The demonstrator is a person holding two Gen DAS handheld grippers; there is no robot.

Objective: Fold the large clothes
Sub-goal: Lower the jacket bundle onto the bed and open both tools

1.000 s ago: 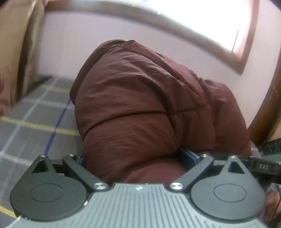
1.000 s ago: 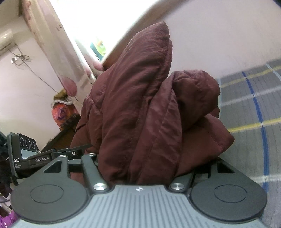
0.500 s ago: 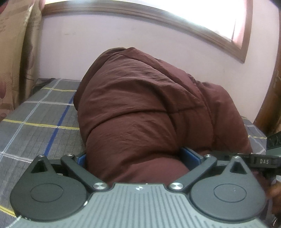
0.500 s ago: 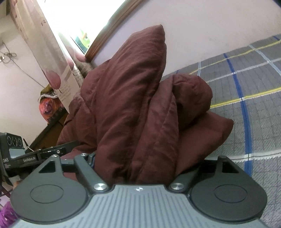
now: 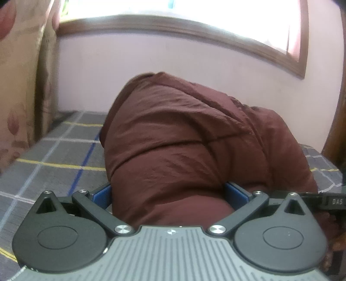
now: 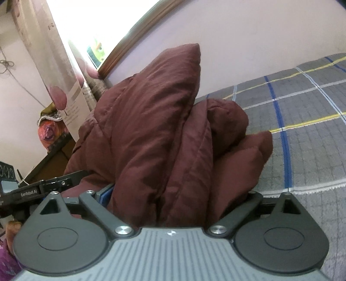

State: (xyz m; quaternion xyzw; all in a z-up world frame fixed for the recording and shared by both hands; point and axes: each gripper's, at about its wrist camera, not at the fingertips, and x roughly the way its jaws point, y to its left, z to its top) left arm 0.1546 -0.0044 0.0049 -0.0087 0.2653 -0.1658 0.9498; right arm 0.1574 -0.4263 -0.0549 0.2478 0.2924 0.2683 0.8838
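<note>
maroon puffy jacket (image 5: 183, 140) bulges between spread tongs (image 5: 170, 194).

Both tools' fingertips — buried under the maroon jacket (image 5: 183, 151) folds

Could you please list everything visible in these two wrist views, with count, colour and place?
Padded jacket: one, maroon, bunched on the bed, between both grippers' jaws.
Bedcover: one, grey with blue, yellow and white checks, under the jacket.
Window: one, brown wooden frame, in the wall behind the bed.
Wall: pale pink.
Curtains: beige patterned one beside the window; white flowered one at its other end.
Orange bundle: one, beyond the bed's edge; unclear what.
Left gripper: black-grey, blue pads, jaws wide.
Right gripper: same, jaws just opening.
</note>
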